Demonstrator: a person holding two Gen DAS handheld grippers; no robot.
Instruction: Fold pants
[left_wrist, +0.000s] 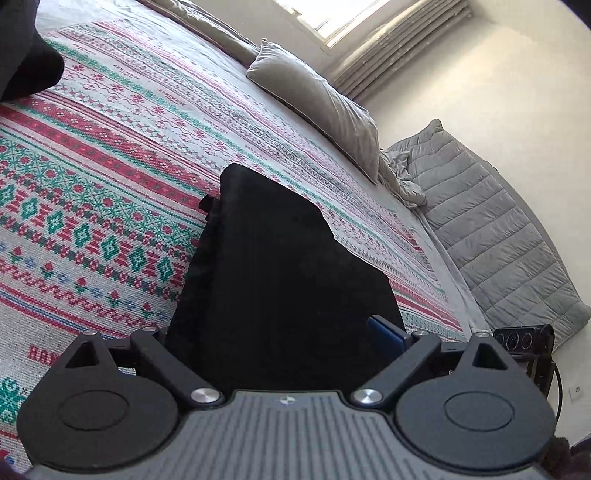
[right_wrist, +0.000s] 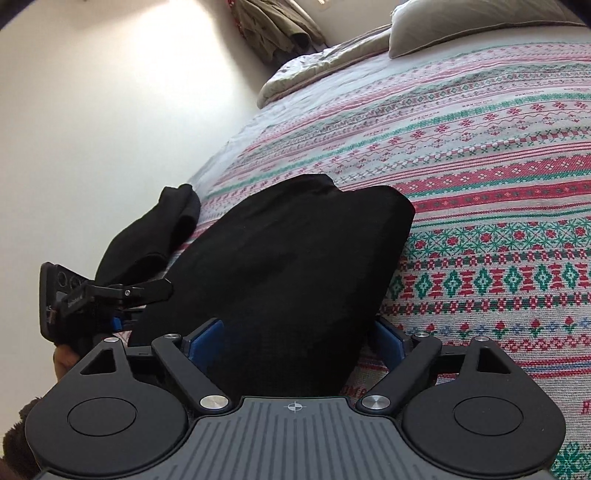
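Directly before the left wrist camera, the left gripper (left_wrist: 284, 332) has its jaws spread wide, with black cloth of the pants (left_wrist: 273, 273) filling the gap between them; only one blue finger pad (left_wrist: 386, 338) shows, at the right edge of the cloth, and whether the pads press the fabric cannot be told. From that gap the pants reach away across the patterned bedspread (left_wrist: 110, 177) as a flat folded panel with a squared far corner. More black fabric (left_wrist: 26, 48) occupies the upper left corner of this view. A grey pillow (left_wrist: 317, 99) lies at the head of the bed, with a quilted grey blanket (left_wrist: 509, 236) beside the mattress edge. From the right wrist camera, the right gripper (right_wrist: 295, 343) is likewise wide apart, blue finger pads (right_wrist: 205, 338) visible on either side of a thick bundle of the pants (right_wrist: 288, 266); firm contact cannot be confirmed. The bundle lies on the bedspread (right_wrist: 480, 206) near its left edge, and a further black part (right_wrist: 155, 236) hangs over that edge against the white wall. The other gripper (right_wrist: 92, 295) is visible at the left.
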